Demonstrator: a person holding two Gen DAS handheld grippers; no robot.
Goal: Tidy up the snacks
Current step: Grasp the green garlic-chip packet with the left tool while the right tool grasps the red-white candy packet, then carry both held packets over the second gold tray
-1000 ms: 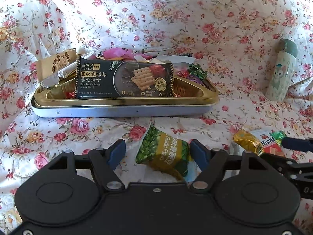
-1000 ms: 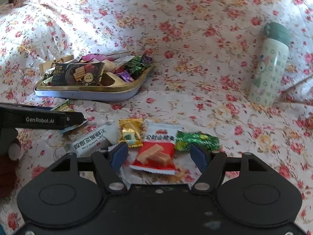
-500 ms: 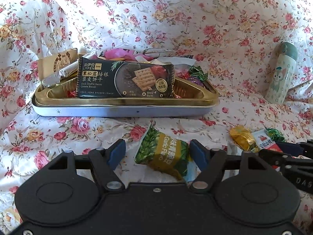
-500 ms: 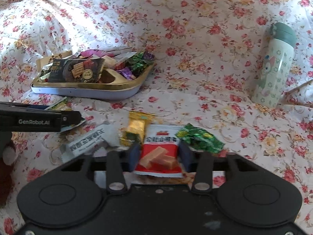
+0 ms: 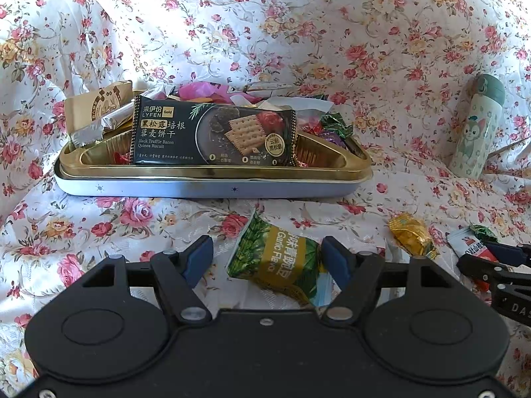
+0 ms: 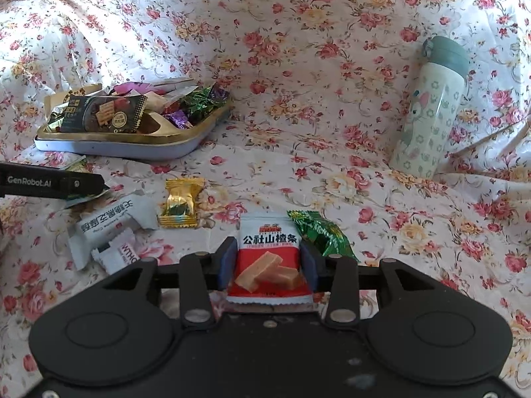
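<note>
Right wrist view: a red-and-white plastic hawthorn-strip packet (image 6: 269,258), long axis pointing away, is clamped by the right hand-held gripper (image 6: 268,265), whose jaws have just been closing.

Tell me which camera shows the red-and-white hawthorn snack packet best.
The right wrist view: the red-and-white hawthorn snack packet lies front and centre, label readable, with the jaws closed on its sides. The left wrist view shows only its white end at the far right edge, behind the other gripper's jaws.

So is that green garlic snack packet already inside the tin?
No, the green garlic packet lies on the flowered cloth in front of the tin.
</note>
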